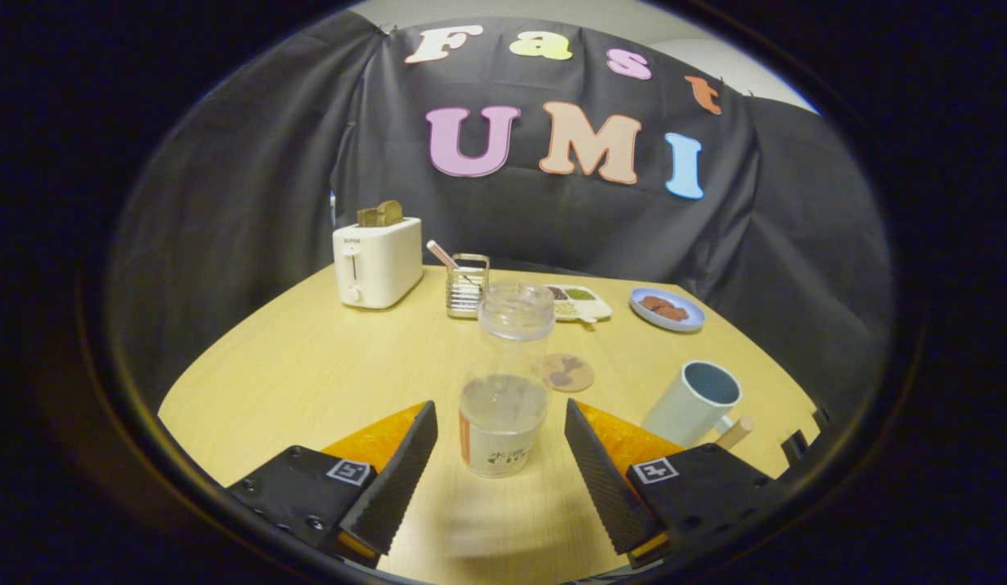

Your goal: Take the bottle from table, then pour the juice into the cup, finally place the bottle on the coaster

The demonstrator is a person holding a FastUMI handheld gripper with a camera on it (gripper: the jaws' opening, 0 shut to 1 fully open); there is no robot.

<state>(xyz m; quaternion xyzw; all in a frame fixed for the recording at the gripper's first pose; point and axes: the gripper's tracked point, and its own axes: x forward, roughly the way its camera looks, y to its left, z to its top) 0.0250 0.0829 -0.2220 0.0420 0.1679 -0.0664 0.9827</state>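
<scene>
A clear plastic bottle (507, 382) with a wide mouth stands upright on the wooden table (308, 366), about half full of pale liquid, with a label round its base. It stands between my two fingers, and a gap shows on each side of it. My gripper (500, 435) is open. A round cork coaster (567, 372) lies just beyond the bottle, slightly to its right. A pale mug with a blue inside and a wooden handle (696, 402) stands beyond my right finger.
At the back of the table stand a white toaster (378, 262) with toast in it, a wire holder (467, 286) with a utensil, a divided dish (579, 301) of small foods and a blue plate (667, 309) with brown pieces. The booth's cloth wall hangs behind.
</scene>
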